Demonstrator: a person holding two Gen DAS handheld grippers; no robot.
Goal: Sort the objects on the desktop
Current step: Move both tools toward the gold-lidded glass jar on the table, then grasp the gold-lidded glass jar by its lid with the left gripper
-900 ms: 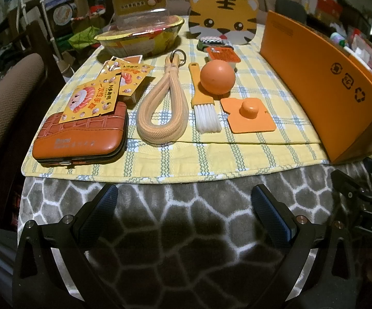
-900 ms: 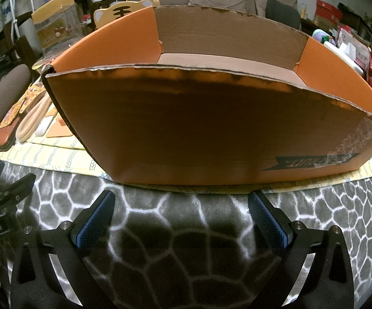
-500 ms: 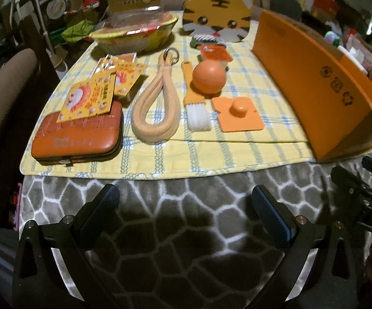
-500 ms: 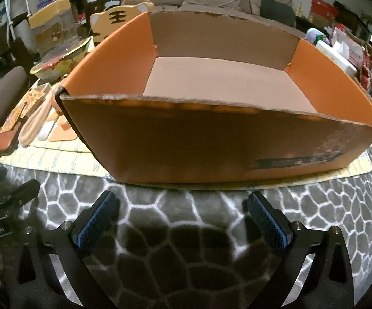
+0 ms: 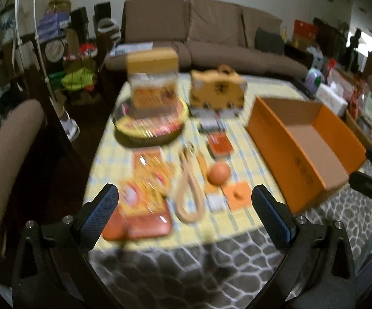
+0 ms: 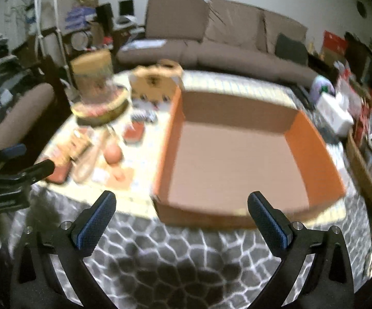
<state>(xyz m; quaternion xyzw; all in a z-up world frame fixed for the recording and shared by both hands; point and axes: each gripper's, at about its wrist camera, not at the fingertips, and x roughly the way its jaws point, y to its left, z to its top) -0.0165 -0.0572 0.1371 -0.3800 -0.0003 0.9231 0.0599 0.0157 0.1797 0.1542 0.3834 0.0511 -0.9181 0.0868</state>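
Observation:
Both views are blurred. On a yellow checked cloth [image 5: 245,216] lie an orange case [image 5: 139,222], a beige looped strap [image 5: 188,193], an orange ball [image 5: 220,172], a small brush [image 5: 213,195] and a flat orange piece [image 5: 237,195]. An empty orange cardboard box [image 6: 232,154] stands at the right; it is also in the left wrist view [image 5: 307,149]. My left gripper [image 5: 186,213] hangs open above the near edge of the cloth. My right gripper [image 6: 182,216] is open above the box's near wall. Nothing is between either pair of fingers.
A tiger-face item [image 5: 218,92], a jar on a yellow bowl [image 5: 151,118] and orange packets [image 5: 219,145] sit further back. A brown sofa [image 5: 198,43] is behind the table, a chair [image 5: 8,154] at the left, clutter at the right.
Both grippers have risen and pulled back, so the table is seen from higher up and the box's inside floor shows fully. Nothing on the cloth has moved.

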